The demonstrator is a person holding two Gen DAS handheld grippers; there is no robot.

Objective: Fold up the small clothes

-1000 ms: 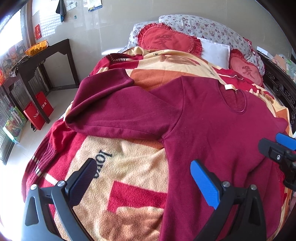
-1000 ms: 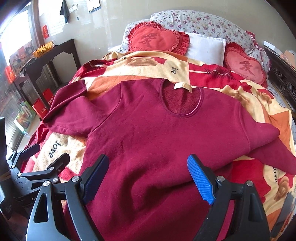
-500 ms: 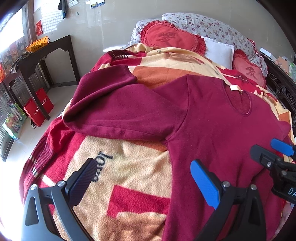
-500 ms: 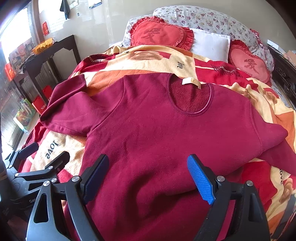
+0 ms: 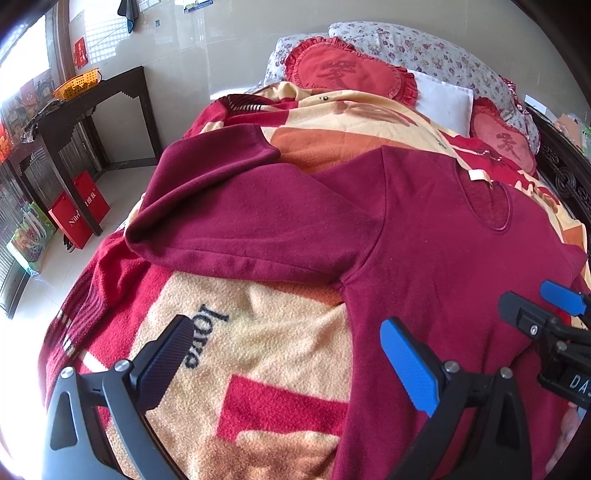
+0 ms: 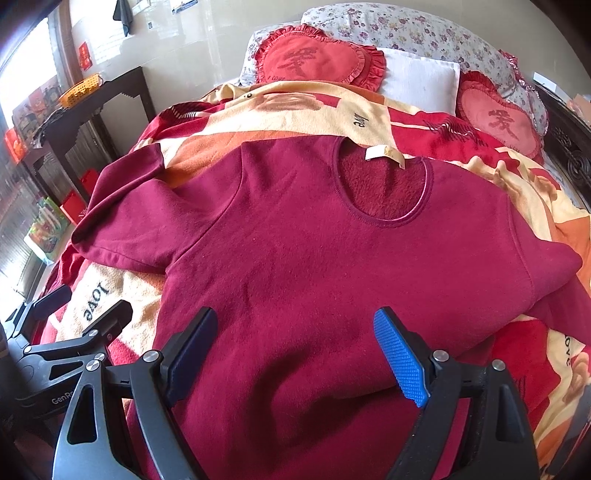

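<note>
Right tool point(image 6: 295, 354) agape over fleecy maroon top point(image 6: 314, 258); ribbed blue pads point(image 6: 400, 358).

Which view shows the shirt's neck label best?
The right wrist view. There the pale label sits near the middle of the picture, at the back of the open neckline of the shirt, facing the camera. In the left wrist view the label is smaller, off to the right and seen at a slant.

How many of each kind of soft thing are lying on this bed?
Maroon shirt: 1
Patterned blanket: 1
Red heart cushions: 2
White pillow: 1
Floral pillow: 1
Total: 6
</note>
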